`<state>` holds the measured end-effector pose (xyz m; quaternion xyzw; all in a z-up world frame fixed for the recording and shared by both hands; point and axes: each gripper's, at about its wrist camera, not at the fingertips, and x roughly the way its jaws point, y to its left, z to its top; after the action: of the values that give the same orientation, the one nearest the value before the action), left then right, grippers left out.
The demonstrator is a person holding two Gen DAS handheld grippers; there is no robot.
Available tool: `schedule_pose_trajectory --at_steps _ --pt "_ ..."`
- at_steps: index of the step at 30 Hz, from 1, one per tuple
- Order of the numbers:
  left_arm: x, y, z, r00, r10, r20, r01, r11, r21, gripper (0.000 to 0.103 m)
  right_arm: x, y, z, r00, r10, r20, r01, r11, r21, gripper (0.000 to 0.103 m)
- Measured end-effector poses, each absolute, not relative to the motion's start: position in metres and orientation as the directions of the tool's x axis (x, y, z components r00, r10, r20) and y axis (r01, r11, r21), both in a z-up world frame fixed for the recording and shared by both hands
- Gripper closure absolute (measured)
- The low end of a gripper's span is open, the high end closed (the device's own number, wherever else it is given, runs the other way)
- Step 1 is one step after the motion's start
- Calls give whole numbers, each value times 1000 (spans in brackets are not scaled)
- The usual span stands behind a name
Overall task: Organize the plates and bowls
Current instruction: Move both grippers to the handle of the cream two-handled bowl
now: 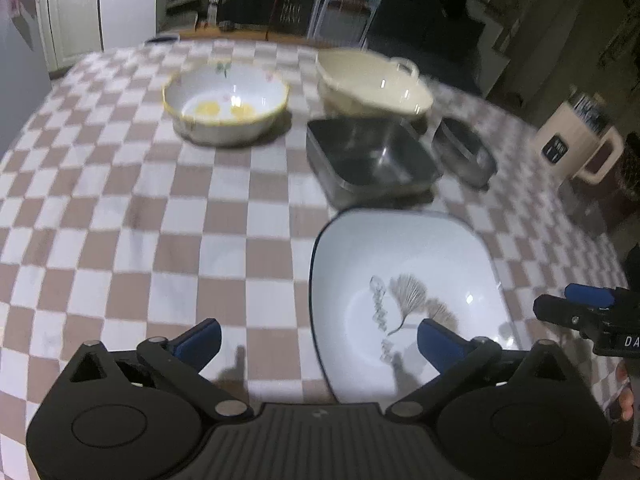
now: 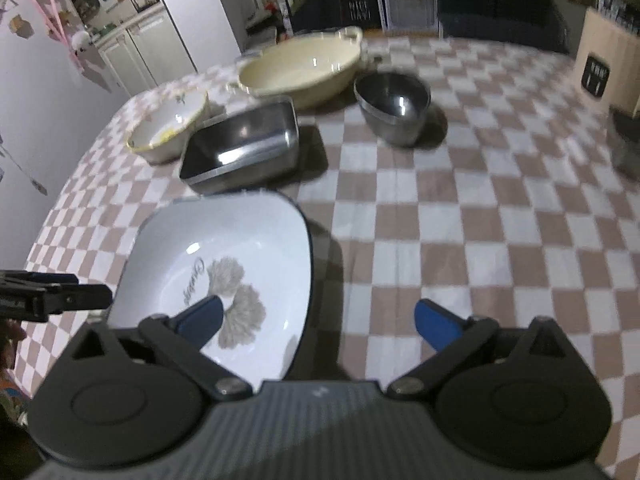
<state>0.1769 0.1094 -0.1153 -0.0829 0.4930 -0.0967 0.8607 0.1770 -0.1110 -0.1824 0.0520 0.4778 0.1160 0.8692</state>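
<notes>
A white square plate with a dark rim and leaf print [image 1: 400, 276] [image 2: 224, 256] lies near the table's front. My left gripper [image 1: 318, 338] is open, its right finger over the plate's left part. My right gripper [image 2: 318, 322] is open, its left finger over the plate's right part; it also shows at the left wrist view's right edge [image 1: 576, 304]. Behind the plate stand a steel rectangular pan [image 1: 368, 156] [image 2: 244, 148], a round steel bowl [image 1: 464, 148] [image 2: 394, 106], a cream two-handled bowl [image 1: 372, 80] [image 2: 300, 68] and a white yellow-rimmed bowl [image 1: 226, 100] [image 2: 168, 126].
The checkered tablecloth [image 1: 140, 220] [image 2: 480, 220] covers the table. A beige box with a dark label [image 1: 576, 140] [image 2: 604, 68] stands off the right side. White cabinets [image 1: 68, 16] and a chalkboard sign [image 2: 358, 0] are beyond the far edge.
</notes>
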Motion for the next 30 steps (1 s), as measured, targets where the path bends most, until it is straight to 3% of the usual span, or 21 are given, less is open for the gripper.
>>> schedule_pose_trajectory --at_steps 16,22,30 --pt "154 87 -23 771 -180 -610 45 972 -230 0 160 -146 -92 804 249 -540 -192 968 161 0" --pt "167 72 -16 808 -176 -562 33 966 -256 0 171 -155 -87 829 221 -513 -181 975 128 0" --pt "207 59 -28 809 -158 -566 -12 959 -285 0 203 -168 -95 854 211 -475 -138 973 184 0"
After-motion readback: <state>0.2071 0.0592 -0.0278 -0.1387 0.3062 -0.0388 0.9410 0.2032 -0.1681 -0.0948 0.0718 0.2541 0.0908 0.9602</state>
